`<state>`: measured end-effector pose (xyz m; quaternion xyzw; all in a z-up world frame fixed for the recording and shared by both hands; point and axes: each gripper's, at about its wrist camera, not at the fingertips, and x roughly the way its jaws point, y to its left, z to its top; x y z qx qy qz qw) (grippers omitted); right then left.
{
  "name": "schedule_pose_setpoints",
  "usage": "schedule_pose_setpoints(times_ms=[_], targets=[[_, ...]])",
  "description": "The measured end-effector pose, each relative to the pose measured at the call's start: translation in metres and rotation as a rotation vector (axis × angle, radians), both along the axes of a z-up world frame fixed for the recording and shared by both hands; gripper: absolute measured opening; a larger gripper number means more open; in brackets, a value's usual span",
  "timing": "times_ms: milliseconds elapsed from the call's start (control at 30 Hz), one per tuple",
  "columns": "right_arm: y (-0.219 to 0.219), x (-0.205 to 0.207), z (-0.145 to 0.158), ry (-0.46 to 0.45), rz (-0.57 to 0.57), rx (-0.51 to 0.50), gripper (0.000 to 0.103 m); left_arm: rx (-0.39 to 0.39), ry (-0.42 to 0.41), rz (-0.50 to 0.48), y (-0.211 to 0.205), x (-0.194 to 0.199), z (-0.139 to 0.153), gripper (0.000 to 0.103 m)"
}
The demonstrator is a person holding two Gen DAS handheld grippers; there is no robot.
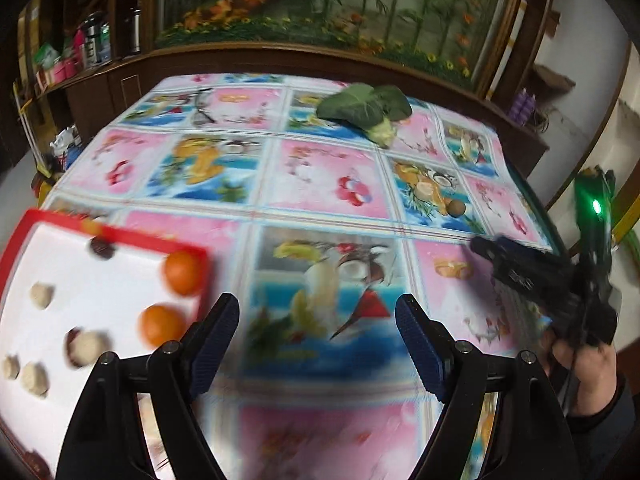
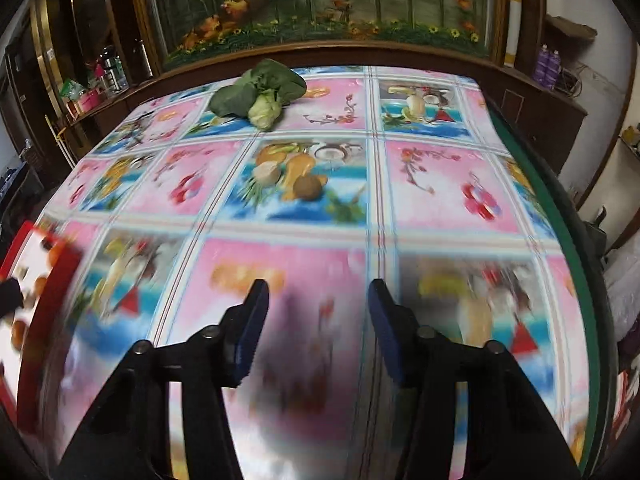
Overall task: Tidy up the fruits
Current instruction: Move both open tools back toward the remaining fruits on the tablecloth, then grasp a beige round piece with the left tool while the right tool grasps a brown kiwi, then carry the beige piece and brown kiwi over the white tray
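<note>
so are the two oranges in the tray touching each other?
Apart. The left wrist view shows white tray floor between the upper orange and lower orange, despite the blur.

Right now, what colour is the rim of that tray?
Red, around a white inside; the tray shows best in the left wrist view.

Both fisheye views bend straight lines strongly, so the glossy fruit-printed tablecloth (image 1: 320, 184) bulges like a dome and the corners fall into black vignette. The room is evenly and moderately lit with a dim dark-wood background; the far leafy green vegetable (image 2: 258, 92) stays fairly sharp, while the near cloth and the red-rimmed white tray (image 1: 80, 280) smear with motion blur. A soft dark shadow lies between the black gripper fingers with blue pads (image 2: 250, 332) in the right view, and a small green light (image 1: 597, 206) glares on the other device.
</note>
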<state>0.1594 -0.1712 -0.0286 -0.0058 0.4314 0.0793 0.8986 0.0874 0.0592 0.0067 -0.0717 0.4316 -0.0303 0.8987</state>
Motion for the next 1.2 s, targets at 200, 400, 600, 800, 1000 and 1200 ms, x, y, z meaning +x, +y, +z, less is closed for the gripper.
schedule_pose_setpoints(times_ms=[200,400,600,800,1000,1200], targets=[[0.014,0.062,-0.01,0.003,0.01,0.007,0.048,0.04,0.012,-0.017,-0.032,0.047,-0.013,0.08],[0.006,0.082,-0.02,0.02,0.016,-0.014,0.024,0.076,0.004,-0.053,-0.076,0.099,-0.027,0.08],[-0.052,0.039,-0.012,0.016,-0.058,0.041,0.024,0.108,-0.006,-0.106,-0.125,0.142,-0.039,0.071],[-0.079,-0.01,0.006,-0.028,-0.062,0.066,0.024,0.178,-0.011,-0.147,-0.136,0.132,-0.038,0.021],[-0.07,-0.028,0.016,-0.047,-0.045,0.087,0.024,0.135,0.026,-0.128,-0.107,0.083,-0.03,0.021],[-0.031,-0.058,0.026,-0.066,0.028,0.087,0.024,0.06,0.021,-0.106,-0.064,0.014,-0.014,0.021]])
